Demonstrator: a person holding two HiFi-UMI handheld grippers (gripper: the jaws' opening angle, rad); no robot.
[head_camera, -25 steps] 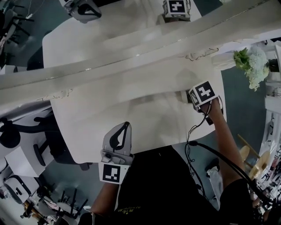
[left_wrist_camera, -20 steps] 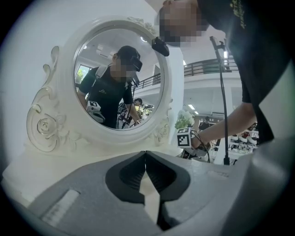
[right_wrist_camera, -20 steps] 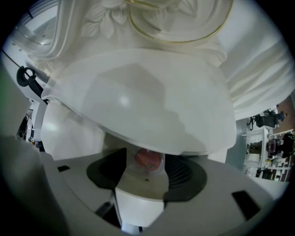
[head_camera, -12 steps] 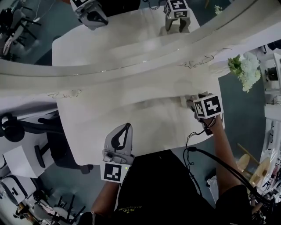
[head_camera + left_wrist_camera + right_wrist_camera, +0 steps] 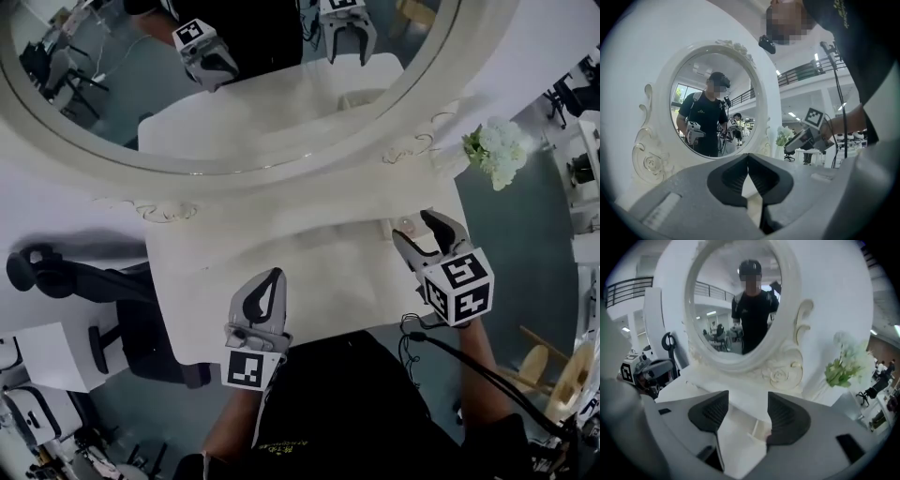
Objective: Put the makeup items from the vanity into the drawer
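A small pale makeup item (image 5: 404, 224) with a pinkish spot lies near the right end of the white vanity top (image 5: 309, 267). My right gripper (image 5: 413, 231) hangs over it, open, with the item (image 5: 761, 430) low between the jaws and close to the right one; the pads do not press on it. Near the vanity's front edge, my left gripper (image 5: 260, 302) is shut with nothing between its fingers (image 5: 748, 159). No drawer shows in any view.
A large oval mirror (image 5: 234, 84) in an ornate white frame stands at the back of the vanity and reflects both grippers. White flowers (image 5: 497, 152) stand off the right end. A black chair (image 5: 56, 272) sits to the left, and a cable (image 5: 487, 375) trails from my right gripper.
The head view has tilted up, so much more of the mirror shows. My right gripper has drawn back toward the front right, and its spread jaws now show. The left gripper has barely moved.
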